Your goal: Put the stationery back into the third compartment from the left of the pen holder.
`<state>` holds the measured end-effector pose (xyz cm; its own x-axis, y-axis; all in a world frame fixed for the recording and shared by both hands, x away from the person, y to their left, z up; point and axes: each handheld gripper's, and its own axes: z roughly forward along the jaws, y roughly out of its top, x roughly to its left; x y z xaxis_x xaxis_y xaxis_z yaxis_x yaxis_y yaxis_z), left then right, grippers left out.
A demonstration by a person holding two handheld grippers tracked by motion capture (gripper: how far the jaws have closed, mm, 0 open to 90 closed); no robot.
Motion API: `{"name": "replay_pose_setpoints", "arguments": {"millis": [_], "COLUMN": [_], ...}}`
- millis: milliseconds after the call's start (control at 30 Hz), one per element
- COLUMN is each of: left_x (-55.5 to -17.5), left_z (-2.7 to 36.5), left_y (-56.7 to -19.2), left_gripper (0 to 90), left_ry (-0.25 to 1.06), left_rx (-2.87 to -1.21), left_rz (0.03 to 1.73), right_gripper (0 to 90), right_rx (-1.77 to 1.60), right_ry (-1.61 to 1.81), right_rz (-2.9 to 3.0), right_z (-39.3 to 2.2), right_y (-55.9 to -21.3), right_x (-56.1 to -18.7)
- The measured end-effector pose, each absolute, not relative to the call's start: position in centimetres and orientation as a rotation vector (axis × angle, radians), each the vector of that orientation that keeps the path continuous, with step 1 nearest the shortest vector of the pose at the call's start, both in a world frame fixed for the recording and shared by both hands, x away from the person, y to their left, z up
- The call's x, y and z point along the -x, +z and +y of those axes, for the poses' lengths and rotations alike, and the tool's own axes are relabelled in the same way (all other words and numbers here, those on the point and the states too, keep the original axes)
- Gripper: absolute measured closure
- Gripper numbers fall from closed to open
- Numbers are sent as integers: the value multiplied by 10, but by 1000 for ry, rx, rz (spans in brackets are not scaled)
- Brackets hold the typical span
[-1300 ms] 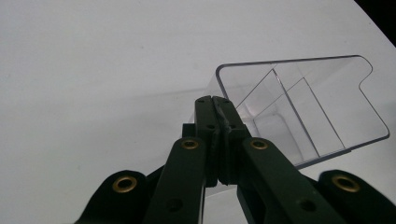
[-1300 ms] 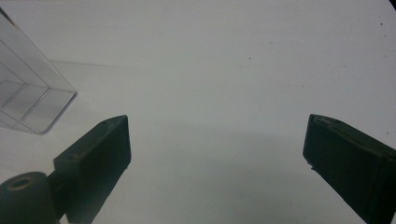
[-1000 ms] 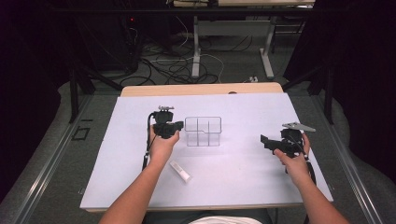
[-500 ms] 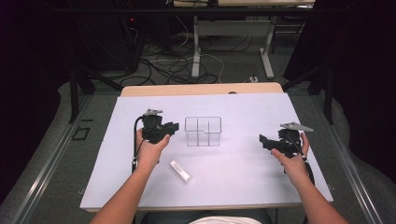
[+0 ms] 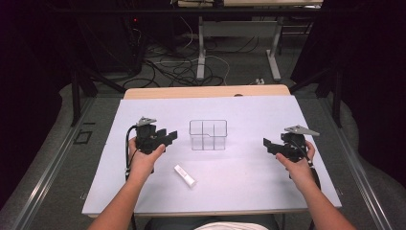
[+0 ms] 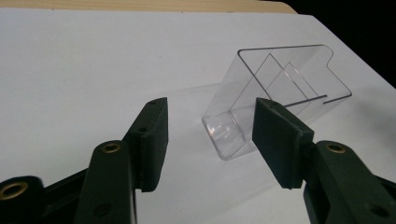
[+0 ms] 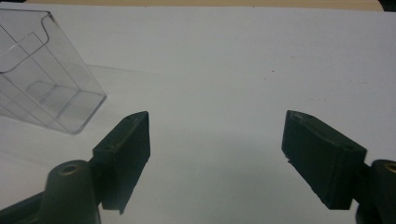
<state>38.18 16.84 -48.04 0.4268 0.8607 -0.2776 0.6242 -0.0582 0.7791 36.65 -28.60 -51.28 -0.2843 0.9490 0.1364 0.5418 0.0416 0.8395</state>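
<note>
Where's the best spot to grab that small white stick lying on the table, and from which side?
Probably across the middle of the small white stick, coming straight down from above. It lies flat and slanted on the white table, so the jaws would need turning to close across its narrow width. The left tool, open and empty, sits nearer to it.

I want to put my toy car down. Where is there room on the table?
The far strip behind the clear box is bare, and so is the stretch between the box and the right gripper. Near the left gripper it's crowded: the box and a small white stick lie close.
</note>
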Motion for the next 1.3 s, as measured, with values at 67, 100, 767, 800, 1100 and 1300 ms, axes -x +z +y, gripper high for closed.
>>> {"name": "replay_pose_setpoints", "arguments": {"millis": [67, 100, 767, 800, 1100, 1300], "left_x": [-379, -378, -360, -360, -358, -359], "left_z": [172, 174, 194, 194, 187, 186], "left_y": [-481, -482, -488, -489, -493, -494], "left_gripper": [441, 428, 199, 174, 84, 17], "left_ry": [324, 335, 433, 439, 443, 425], "left_rx": [-1772, -1778, -1825, -1834, -1865, -1853], "left_rz": [1276, 1265, 1187, 1182, 1163, 1158], "right_gripper": [257, 258, 237, 239, 250, 250], "right_rx": [-1523, -1525, -1452, -1452, -1401, -1348], "right_ry": [1181, 1189, 1197, 1199, 1187, 1145], "right_rz": [1846, 1844, 1956, 1974, 2157, 2245], "right_z": [-286, -287, -263, -261, -226, -205], "right_y": [-511, -510, -504, -504, -501, -500], "right_x": [-366, -365, -361, -361, -359, -359]}}
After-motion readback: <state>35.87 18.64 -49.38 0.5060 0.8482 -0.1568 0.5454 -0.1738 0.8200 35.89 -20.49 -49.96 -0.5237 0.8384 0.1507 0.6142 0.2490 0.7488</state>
